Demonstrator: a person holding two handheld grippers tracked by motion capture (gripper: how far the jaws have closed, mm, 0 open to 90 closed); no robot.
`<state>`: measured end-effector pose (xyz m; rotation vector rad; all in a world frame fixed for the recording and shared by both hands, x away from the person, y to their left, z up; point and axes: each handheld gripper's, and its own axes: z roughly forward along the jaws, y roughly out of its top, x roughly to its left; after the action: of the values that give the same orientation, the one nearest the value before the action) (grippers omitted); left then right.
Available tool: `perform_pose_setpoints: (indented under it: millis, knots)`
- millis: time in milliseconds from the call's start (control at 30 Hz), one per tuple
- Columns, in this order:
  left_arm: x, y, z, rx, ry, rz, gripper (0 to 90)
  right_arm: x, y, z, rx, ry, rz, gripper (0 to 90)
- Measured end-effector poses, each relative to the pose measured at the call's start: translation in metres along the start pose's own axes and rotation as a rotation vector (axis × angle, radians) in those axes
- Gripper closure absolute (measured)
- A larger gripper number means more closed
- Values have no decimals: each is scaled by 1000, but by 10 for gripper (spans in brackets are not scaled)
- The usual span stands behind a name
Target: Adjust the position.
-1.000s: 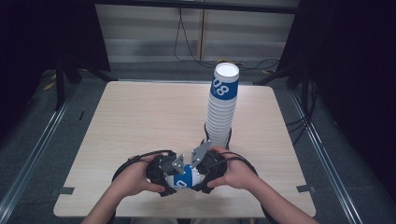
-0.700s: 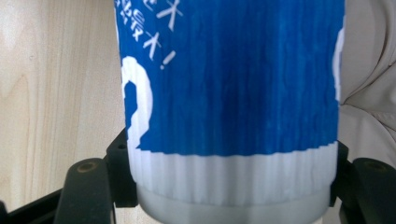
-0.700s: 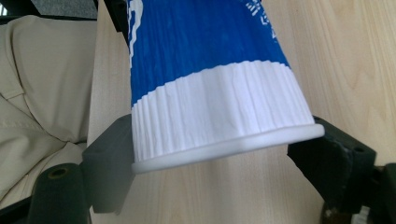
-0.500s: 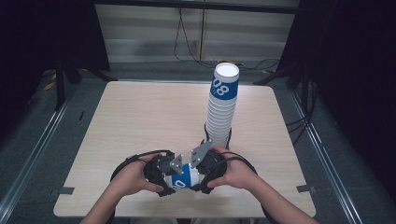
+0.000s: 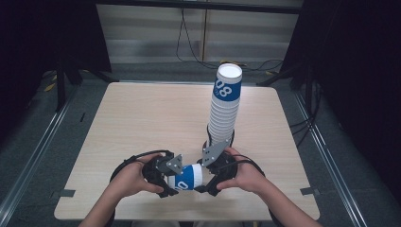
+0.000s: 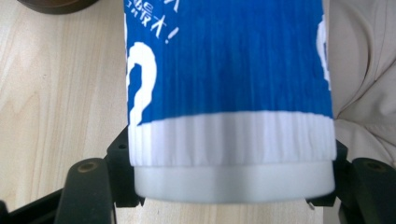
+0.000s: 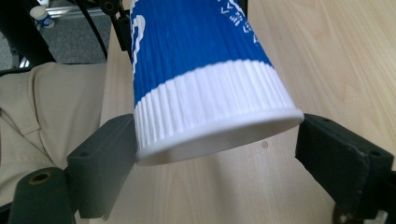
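A blue and white ribbed paper cup lies on its side just above the table's near edge, held between both hands. My left gripper is shut on one end of it. In the left gripper view both black jaws press the white band of the cup. My right gripper reaches around the other end. In the right gripper view the cup leans on the left jaw, with a gap to the right jaw, so this gripper is open.
A tall stack of the same cups stands on a dark ring just behind my right hand. The light wooden table stretches away to the left and back. The person's beige trousers lie past the near edge.
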<state>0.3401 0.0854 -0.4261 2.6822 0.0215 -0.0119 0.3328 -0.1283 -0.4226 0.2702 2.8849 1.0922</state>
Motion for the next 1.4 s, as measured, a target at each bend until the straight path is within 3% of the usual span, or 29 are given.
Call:
perform_pose_setpoints:
  millis: [167,267,600,1033,1200,1233,1400]
  knots:
    - [2,-4,0,-6,3,-34,317,-1,-7,-1,-19,-8,18,123]
    - [4,-5,-2,-7,12,-34,317,-1,-9,-2,-27,-2,20,123]
    - [6,-9,-6,-81,8,-82,317,-1,-14,-5,-90,-3,54,122]
    - [8,-10,-10,-115,-3,-85,317,-3,-19,-6,-194,-24,99,123]
    - [7,-8,-12,-139,-34,-77,317,-3,-18,-4,-202,-32,94,122]
    - [6,-8,-11,-153,-19,-76,316,-2,-17,-3,-213,-30,89,118]
    - [7,-8,-11,-159,-32,-72,316,-3,-15,-3,-220,-26,76,113]
